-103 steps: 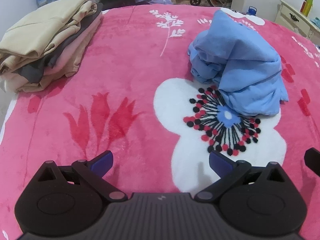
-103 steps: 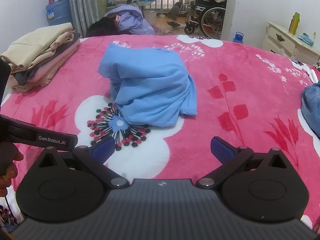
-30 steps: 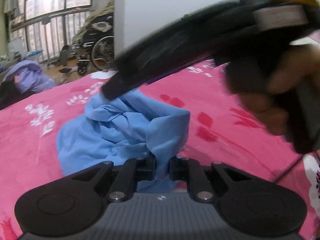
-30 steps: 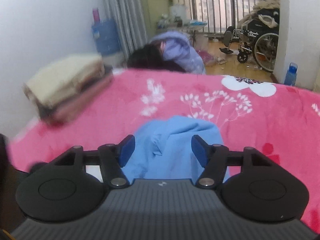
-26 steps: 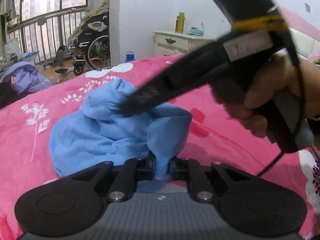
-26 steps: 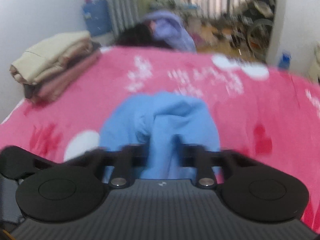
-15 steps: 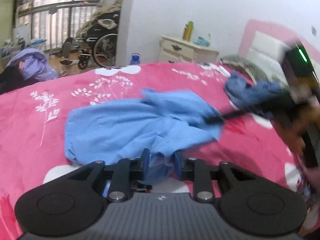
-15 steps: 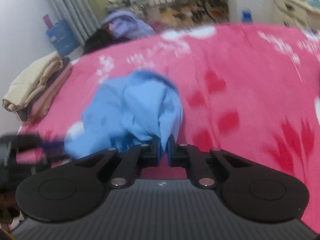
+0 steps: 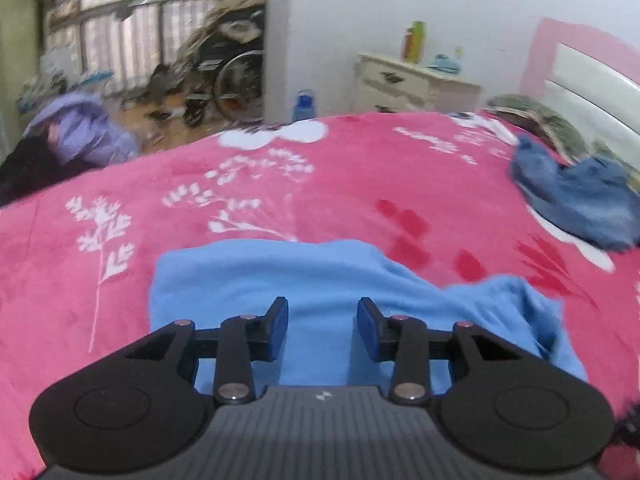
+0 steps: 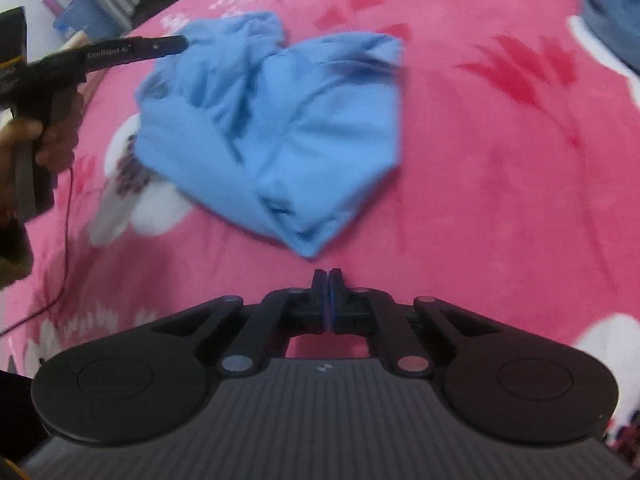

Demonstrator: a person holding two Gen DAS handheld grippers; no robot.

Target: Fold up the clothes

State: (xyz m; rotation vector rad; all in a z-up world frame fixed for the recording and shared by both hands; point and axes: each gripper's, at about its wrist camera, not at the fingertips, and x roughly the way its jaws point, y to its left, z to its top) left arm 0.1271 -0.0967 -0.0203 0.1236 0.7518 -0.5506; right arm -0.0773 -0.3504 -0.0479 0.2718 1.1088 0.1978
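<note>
The light blue garment (image 10: 272,128) is lying bunched on the pink floral bed (image 10: 480,200), roughly mid-bed, with a darker blue garment (image 9: 576,204) sitting well apart toward two o'clock in the left wrist view.

The left hand-held gripper (image 9: 322,328) is hovering over the near part of the blue cloth with its jaws standing apart and nothing pinched between them; in the right wrist view its tip is reaching the cloth's far edge at about ten o'clock. The right hand-held gripper (image 10: 328,300) is sitting with its fingers pressed together on nothing, just short of the garment's nearest corner, which is pointing toward six o'clock at it.

In the right wrist view the cloth's long axis is appearing to run from about ten o'clock to five o'clock, tapering to that near corner; the far end is rumpled into overlapping folds, so I cannot tell which edge is hem, collar or sleeve.

The risks, as I judge them: the layers are overlapping, so a pinch at the corner may be catching several thicknesses at once and dragging the heap instead of spreading it. The plush bed cover may also be getting nipped along with the cloth if a gripper is pressing too deep. Both views are blurring, so aim could be drifting off the edge.
</note>
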